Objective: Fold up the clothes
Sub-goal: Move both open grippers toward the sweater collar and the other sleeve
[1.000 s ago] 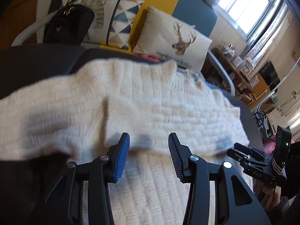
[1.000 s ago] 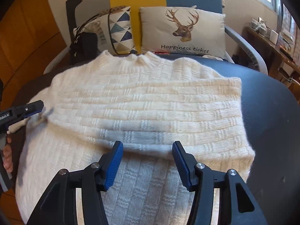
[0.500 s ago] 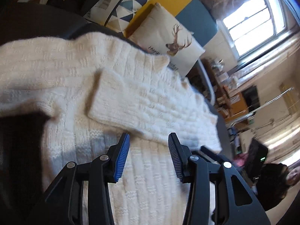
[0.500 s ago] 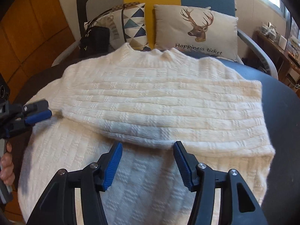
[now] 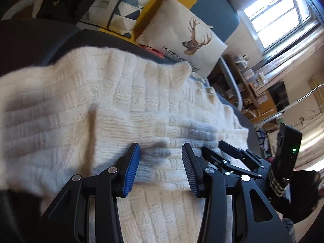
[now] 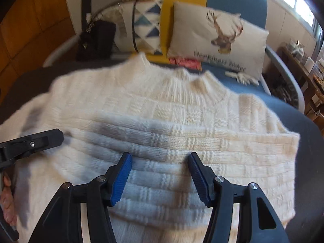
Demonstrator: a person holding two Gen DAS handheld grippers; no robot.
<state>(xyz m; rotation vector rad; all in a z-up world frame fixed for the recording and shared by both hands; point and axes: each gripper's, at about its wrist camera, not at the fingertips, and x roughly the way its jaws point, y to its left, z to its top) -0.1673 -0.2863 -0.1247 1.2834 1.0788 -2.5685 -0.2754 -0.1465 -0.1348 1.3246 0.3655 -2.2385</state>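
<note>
Cream knit sweater [image 6: 182, 141] beneath both; left gripper [image 5: 160, 158] apart, empty; right gripper [image 6: 160, 162] just widened, empty.

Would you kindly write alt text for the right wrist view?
A cream knit sweater lies on a dark seat, sleeves folded across its body, with the open right gripper just above it, holding nothing. Behind are a deer cushion and a black bag.

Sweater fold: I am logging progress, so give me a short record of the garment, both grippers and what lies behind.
garment: cream knit sweater flat on dark cushion
sleeves: folded across the chest
left gripper: open, nothing held, over the folded sleeve
right gripper: open, jaws just widened, nothing between them
behind: deer pillow, triangle-print pillow, black bag
</note>
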